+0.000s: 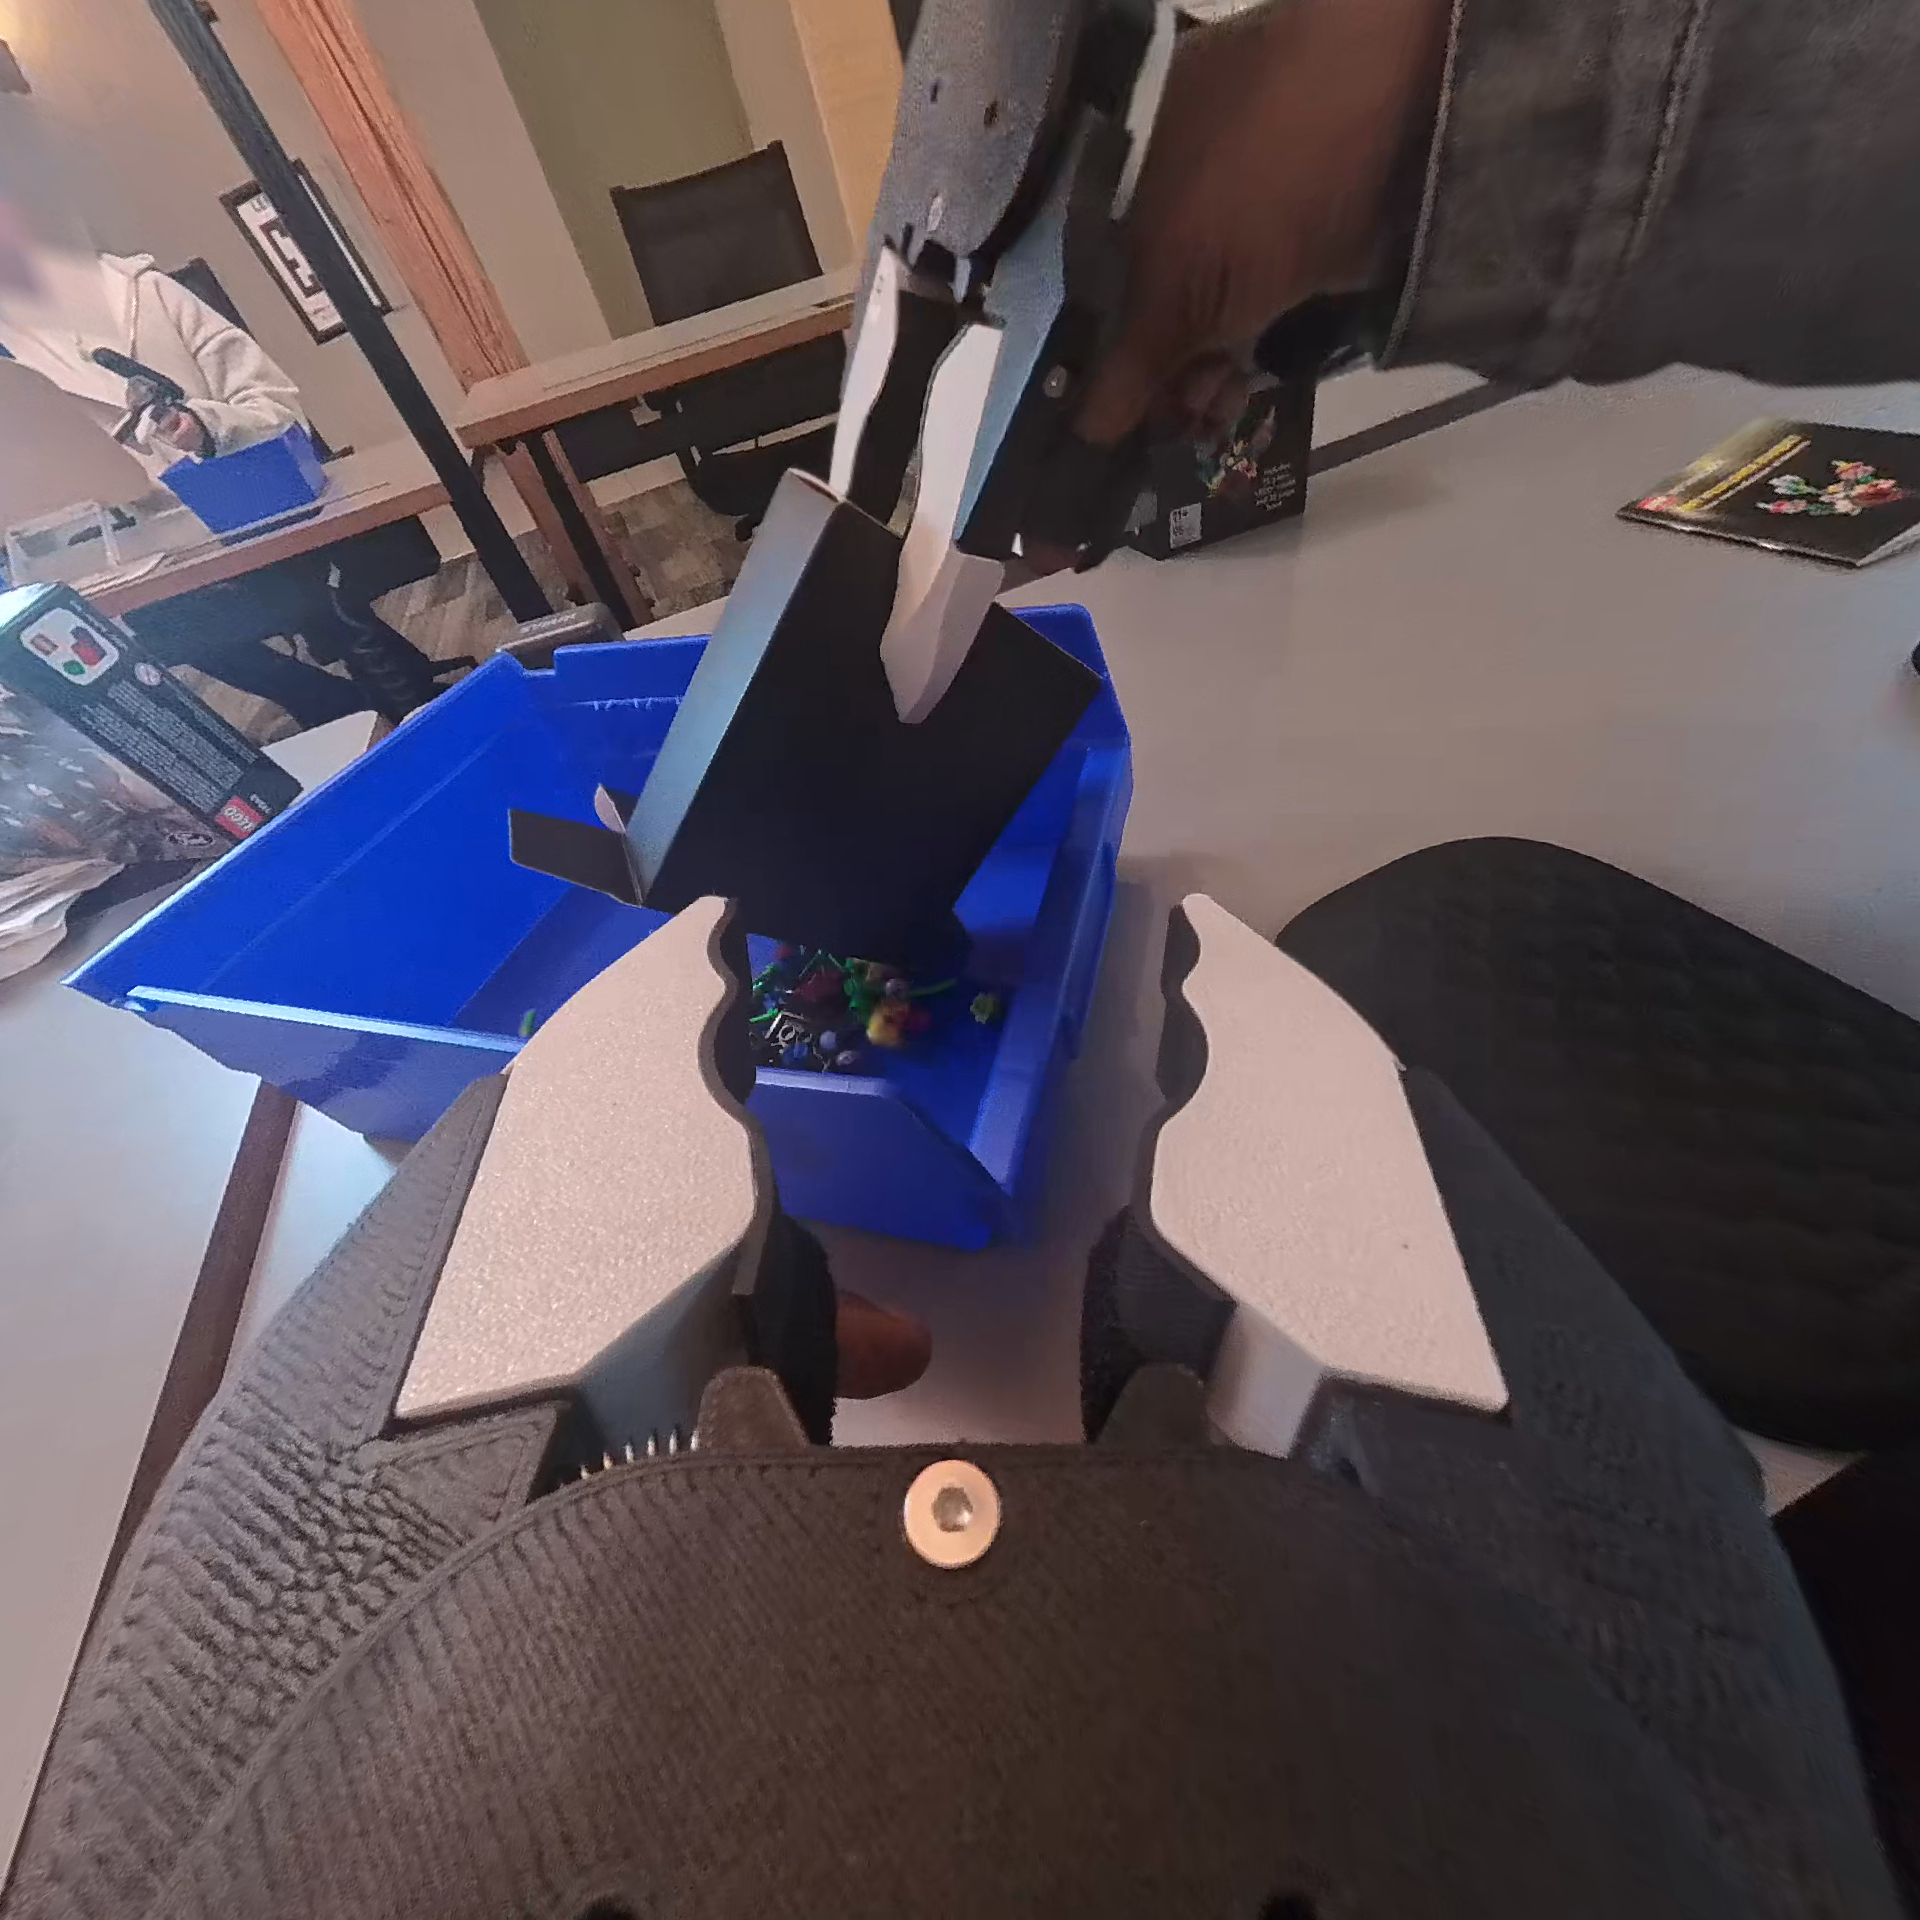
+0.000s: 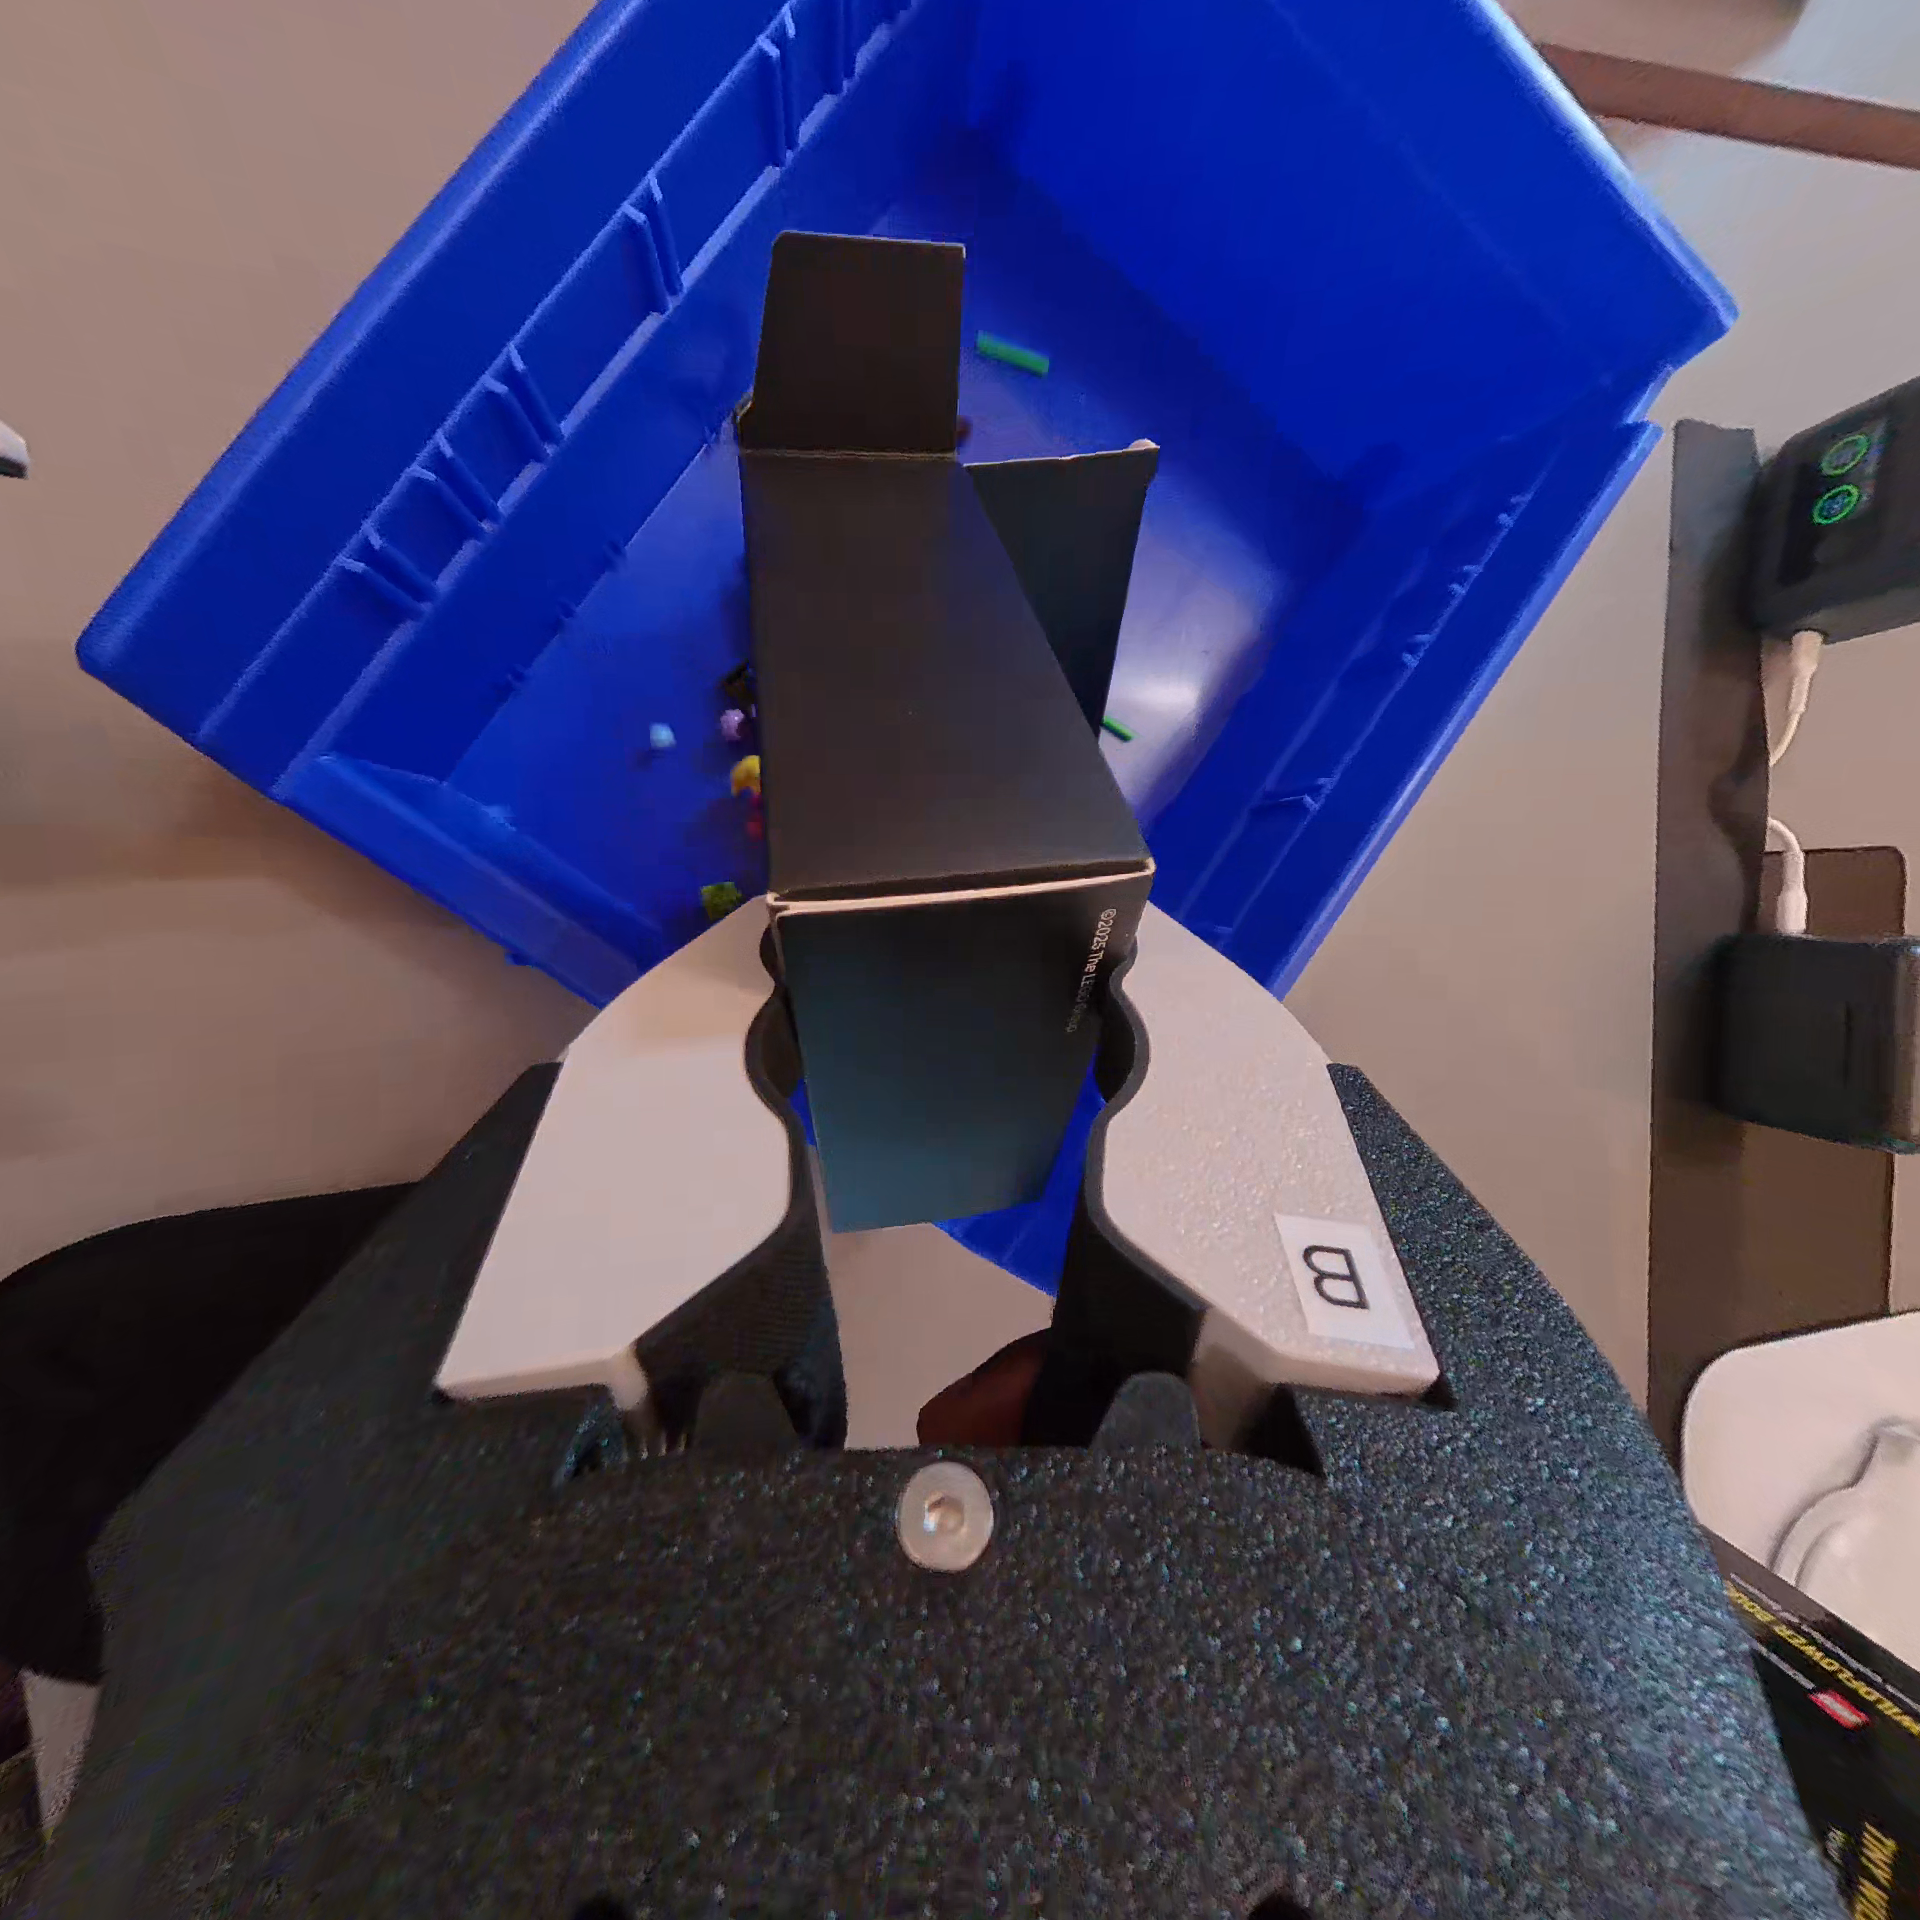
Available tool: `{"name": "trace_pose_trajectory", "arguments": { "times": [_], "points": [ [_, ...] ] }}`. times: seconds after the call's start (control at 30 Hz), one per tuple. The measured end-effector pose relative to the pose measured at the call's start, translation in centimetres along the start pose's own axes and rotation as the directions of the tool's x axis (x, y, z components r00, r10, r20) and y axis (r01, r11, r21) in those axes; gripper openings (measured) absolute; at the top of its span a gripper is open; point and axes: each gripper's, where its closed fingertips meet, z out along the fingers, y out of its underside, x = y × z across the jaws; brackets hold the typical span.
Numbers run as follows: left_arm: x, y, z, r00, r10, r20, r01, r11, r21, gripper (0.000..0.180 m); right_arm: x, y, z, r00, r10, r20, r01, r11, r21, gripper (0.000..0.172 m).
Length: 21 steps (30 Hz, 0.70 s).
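My right gripper (image 2: 945, 997) is shut on a black cardboard box (image 2: 914, 727) and holds it tilted, open end down, over a blue plastic bin (image 2: 1299, 312). The box's flaps hang open. In the left wrist view the same box (image 1: 831, 758) hangs over the bin (image 1: 343, 935), held by the right gripper (image 1: 935, 623) from above. Small coloured toy pieces (image 1: 852, 1008) lie in a heap on the bin floor under the box; some show beside the box in the right wrist view (image 2: 738, 769). My left gripper (image 1: 951, 966) is open and empty, just in front of the bin's near corner.
The bin stands on a pale table (image 1: 1455, 707). A booklet (image 1: 1787, 488) and a small dark box (image 1: 1236, 478) lie at the far right. A printed box (image 1: 125, 717) lies left of the bin. A black chair back (image 1: 1662, 1091) is at the right. A person sits at another table (image 1: 187, 353).
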Motion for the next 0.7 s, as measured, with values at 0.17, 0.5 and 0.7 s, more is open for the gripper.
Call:
{"name": "trace_pose_trajectory", "arguments": {
  "times": [0.17, 0.5, 0.7],
  "points": [
    [0.1, 0.0, 0.0, 1.0, 0.001, -0.007, -0.001, 1.0, 0.002, 0.077, 0.2, -0.3, 0.1, 0.999, -0.034, 0.039, 0.038, 0.991, -0.126, 0.056],
    [0.3, 0.4, 0.1, 1.0, 0.001, -0.02, -0.001, 1.0, -0.004, 0.077, 1.0, -2.4, -1.4, 0.991, -0.093, 0.098, 0.118, 0.948, -0.296, 0.056],
    [0.5, 0.4, 0.3, 1.0, 0.007, -0.031, -0.007, 1.0, -0.004, 0.077, 1.9, -2.6, -2.3, 0.983, -0.159, 0.096, 0.185, 0.869, -0.46, 0.056]
  ]
}}
